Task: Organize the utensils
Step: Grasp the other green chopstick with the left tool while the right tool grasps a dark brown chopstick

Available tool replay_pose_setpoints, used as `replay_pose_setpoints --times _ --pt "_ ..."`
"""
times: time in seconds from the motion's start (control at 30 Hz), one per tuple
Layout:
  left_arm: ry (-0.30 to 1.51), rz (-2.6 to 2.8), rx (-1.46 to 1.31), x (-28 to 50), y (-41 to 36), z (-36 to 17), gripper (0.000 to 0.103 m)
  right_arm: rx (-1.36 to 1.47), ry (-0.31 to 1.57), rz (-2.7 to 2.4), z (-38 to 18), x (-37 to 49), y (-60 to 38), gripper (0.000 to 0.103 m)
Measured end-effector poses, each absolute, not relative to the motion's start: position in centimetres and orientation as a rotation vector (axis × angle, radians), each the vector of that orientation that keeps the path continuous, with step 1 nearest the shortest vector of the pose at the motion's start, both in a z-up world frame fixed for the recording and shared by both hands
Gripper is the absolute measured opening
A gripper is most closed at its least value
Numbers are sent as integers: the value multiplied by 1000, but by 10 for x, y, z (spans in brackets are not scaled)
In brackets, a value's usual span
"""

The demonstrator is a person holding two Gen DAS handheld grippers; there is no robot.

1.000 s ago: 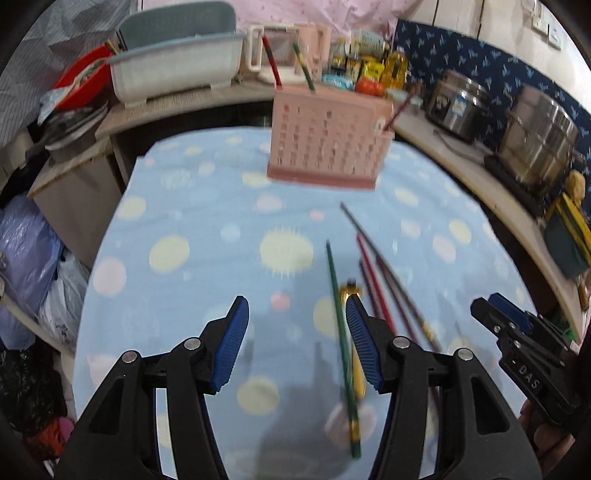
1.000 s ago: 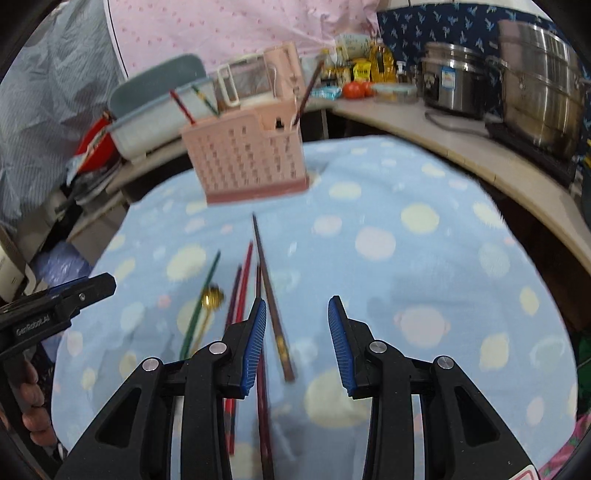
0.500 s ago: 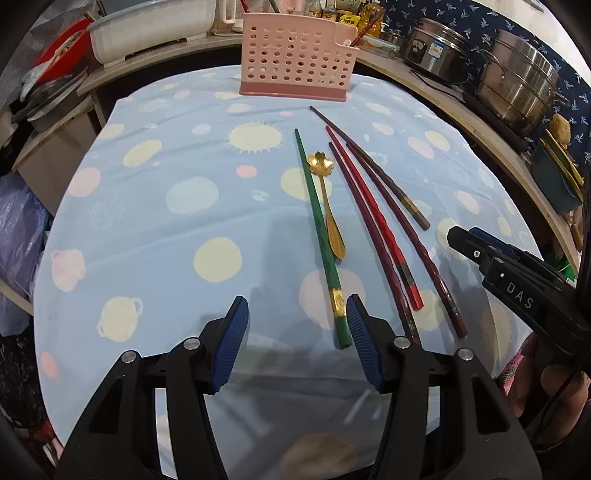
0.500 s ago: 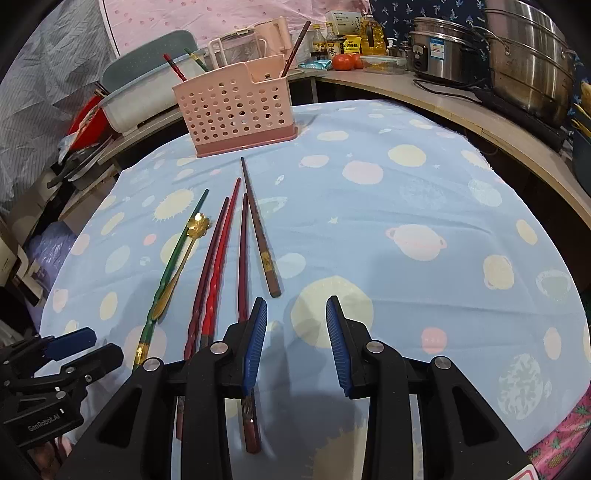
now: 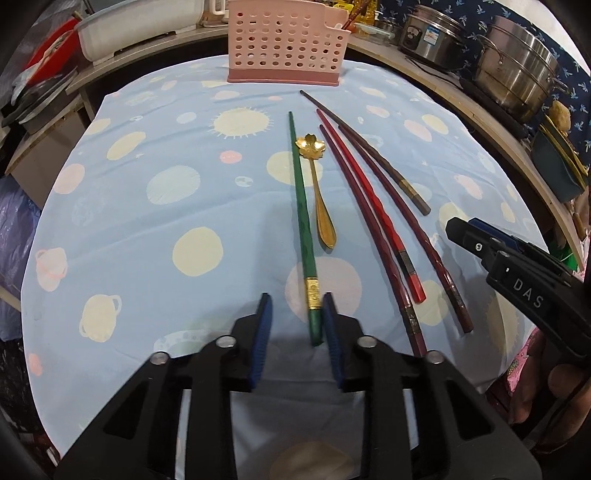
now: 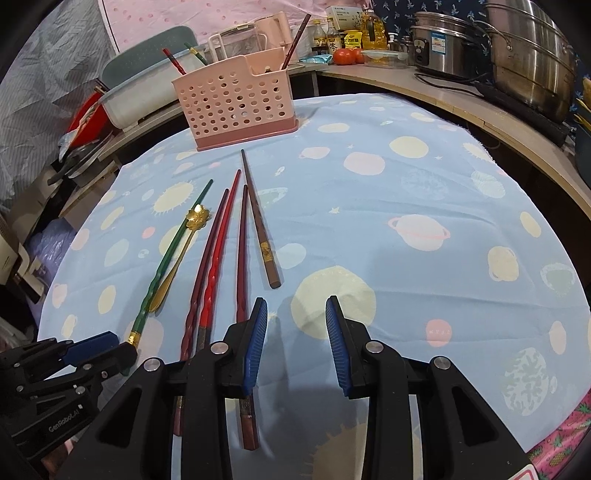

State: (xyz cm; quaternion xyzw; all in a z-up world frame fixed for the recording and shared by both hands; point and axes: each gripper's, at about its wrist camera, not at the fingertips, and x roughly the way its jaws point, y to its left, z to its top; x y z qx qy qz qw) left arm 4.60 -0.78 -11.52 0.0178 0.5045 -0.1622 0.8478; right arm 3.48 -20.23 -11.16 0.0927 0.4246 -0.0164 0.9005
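A green chopstick (image 5: 303,206) lies on the blue cloth, its near end between the open jaws of my left gripper (image 5: 295,332), close to the right pad. It also shows in the right wrist view (image 6: 166,258). Beside it lie a gold flower spoon (image 5: 317,184), two red chopsticks (image 5: 369,206) and two dark brown ones (image 5: 373,155). A pink holed utensil basket (image 5: 284,48) stands at the table's far edge, with chopsticks in it (image 6: 295,40). My right gripper (image 6: 295,332) is open and empty, over the cloth right of the chopsticks.
The table's blue planet-print cloth (image 5: 147,206) ends at a near edge under both grippers. A counter behind holds steel pots (image 5: 517,66), a white basin (image 5: 140,22), bottles and tomatoes (image 6: 347,55). Bags and clutter sit left of the table.
Both grippers have come down and back toward the table's near edge. My left gripper's jaws have narrowed and now straddle the green chopstick's near end.
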Motion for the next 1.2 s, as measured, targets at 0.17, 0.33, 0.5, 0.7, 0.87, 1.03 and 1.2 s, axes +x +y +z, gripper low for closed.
replay_pose_setpoints --times 0.17,0.33,0.5,0.7,0.87,1.03,1.2 --pt "1073 -346 7 50 -4 -116 7 172 878 -20 -113 49 -197 24" --pt "1073 -336 4 52 -1 -116 7 143 886 -2 -117 68 -189 19" --pt "1074 -334 1 54 2 -117 7 125 898 9 -124 83 -183 15" --pt "1071 -333 18 53 0 -116 7 113 890 18 -126 87 -180 9" --pt "1072 -328 20 54 0 -116 7 116 888 18 -125 83 -180 7" --pt "1071 -318 19 52 1 -113 7 149 878 29 -119 68 -185 7" --pt "1048 -306 6 50 7 -103 7 179 845 47 -104 49 -189 7"
